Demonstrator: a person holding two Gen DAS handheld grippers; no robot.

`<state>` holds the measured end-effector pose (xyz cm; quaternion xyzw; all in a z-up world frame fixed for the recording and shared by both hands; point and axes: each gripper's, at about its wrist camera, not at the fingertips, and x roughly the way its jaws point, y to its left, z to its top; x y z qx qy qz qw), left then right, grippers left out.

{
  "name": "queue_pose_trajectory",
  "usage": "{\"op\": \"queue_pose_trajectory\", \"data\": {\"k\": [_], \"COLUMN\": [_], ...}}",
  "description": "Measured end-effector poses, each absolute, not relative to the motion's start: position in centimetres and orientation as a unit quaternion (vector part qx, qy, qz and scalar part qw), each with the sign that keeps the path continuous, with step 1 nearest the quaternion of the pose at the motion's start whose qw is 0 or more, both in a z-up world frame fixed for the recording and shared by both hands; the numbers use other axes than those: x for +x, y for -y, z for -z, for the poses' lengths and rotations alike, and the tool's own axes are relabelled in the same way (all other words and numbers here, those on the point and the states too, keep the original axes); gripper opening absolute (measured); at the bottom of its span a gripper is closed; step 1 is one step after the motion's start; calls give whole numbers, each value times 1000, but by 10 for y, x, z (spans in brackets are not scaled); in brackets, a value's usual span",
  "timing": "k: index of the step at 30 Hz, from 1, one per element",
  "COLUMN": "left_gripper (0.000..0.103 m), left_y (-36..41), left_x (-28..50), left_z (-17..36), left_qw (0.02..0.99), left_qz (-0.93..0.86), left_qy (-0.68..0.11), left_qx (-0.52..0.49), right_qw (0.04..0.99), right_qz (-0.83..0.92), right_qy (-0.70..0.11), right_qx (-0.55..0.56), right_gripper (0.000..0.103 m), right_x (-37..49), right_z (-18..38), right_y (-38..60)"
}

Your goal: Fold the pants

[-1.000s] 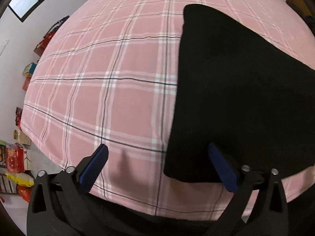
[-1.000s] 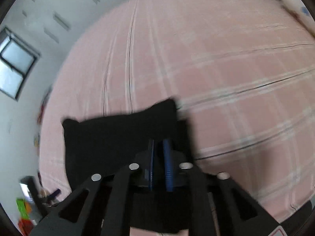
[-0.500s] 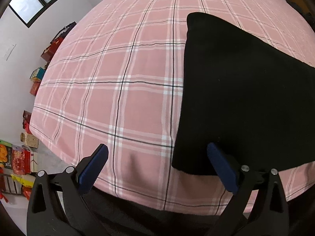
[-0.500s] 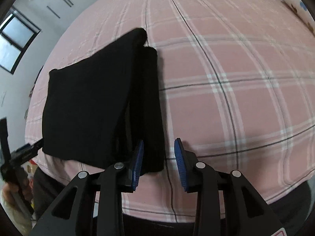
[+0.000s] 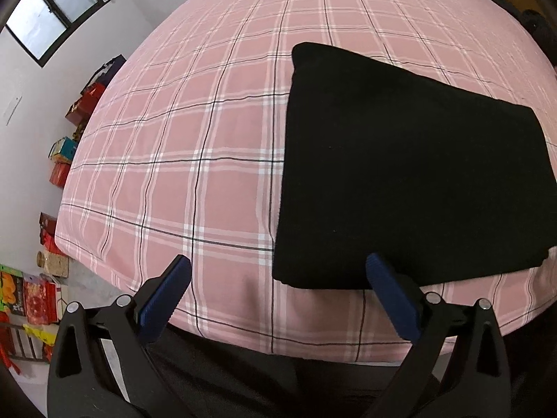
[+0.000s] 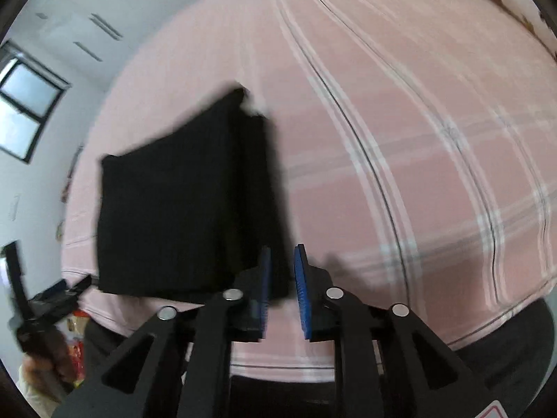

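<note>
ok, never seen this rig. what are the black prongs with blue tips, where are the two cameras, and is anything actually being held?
No robot here: a person holds one hand-held tool in each hand, with a fisheye camera on each looking forward along its two blue-padded fingers. The left wrist view shows the left tool wide open above a bed with a pink plaid sheet. The folded black pants lie flat on it as a neat rectangle; one pad overlaps their near edge in the picture, gripping nothing. The right wrist view is motion-blurred: the right tool has a narrow gap between its pads, nothing in it, by the pants' near corner. Boxes sit on the floor.
</note>
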<state>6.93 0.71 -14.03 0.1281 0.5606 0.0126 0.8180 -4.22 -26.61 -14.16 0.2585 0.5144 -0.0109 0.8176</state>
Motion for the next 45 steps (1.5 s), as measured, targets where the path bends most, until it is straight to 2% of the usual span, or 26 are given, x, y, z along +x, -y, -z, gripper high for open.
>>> {"op": "queue_pose_trajectory", "data": {"k": [1,4,5,6,7,12,14,15,16,18,19,20,24,28,31,35,37,41,45], "left_gripper": [98,98,98,98,98,98,98,98,98,98,98,98,98,98,98,98,98,98,98], "left_y": [-7,-2,-2,-2,-2,-3,-3,-3,-4,-9,-15,-20,-48,-66,-69,-72,-72,-69,-65], "left_x": [69,66,65,64,63,59,60,60,60,60,60,61,71,81,83,79,81,96,107], "left_z": [140,138,137,136,136,133,136,138,141,143,142,142,150,153,153,145,146,170,195], "left_qw": [819,819,820,820,819,819,818,817,815,811,810,811,804,800,799,808,809,786,762], "left_qz": [-11,-11,-11,-10,-9,-3,-2,-2,-3,3,10,15,21,9,5,23,39,67,84], "left_qy": [-560,-559,-559,-559,-559,-560,-562,-563,-567,-576,-580,-581,-594,-598,-599,-587,-582,-606,-630], "left_qx": [128,127,126,127,128,125,124,124,120,105,88,74,-7,-57,-52,-55,-68,-105,-129], "right_qw": [818,810,804,801,801,826,826,820,810,799,796,796,818,815,807,835,842,815,759], "right_qz": [0,-8,-9,-10,-10,-28,-18,1,20,27,35,47,28,16,21,13,0,-7,-16], "right_qy": [-516,-537,-545,-545,-542,-509,-517,-534,-551,-541,-533,-527,-512,-521,-535,-488,-483,-529,-581], "right_qx": [254,234,239,248,252,240,224,207,200,262,286,295,261,251,247,252,239,237,294], "right_gripper": [40,45,43,33,14,11,12,14,25,38,54,61,74,76,76,76,84,86,86], "right_x": [-39,-27,-20,-21,-24,-42,-45,-46,-44,-53,-58,-60,-54,-45,-36,-47,-46,-27,-15], "right_z": [138,154,166,170,168,120,125,140,155,165,162,158,141,149,149,115,110,142,189], "right_y": [260,246,233,232,231,234,234,237,240,257,263,266,258,249,244,243,241,243,244]}}
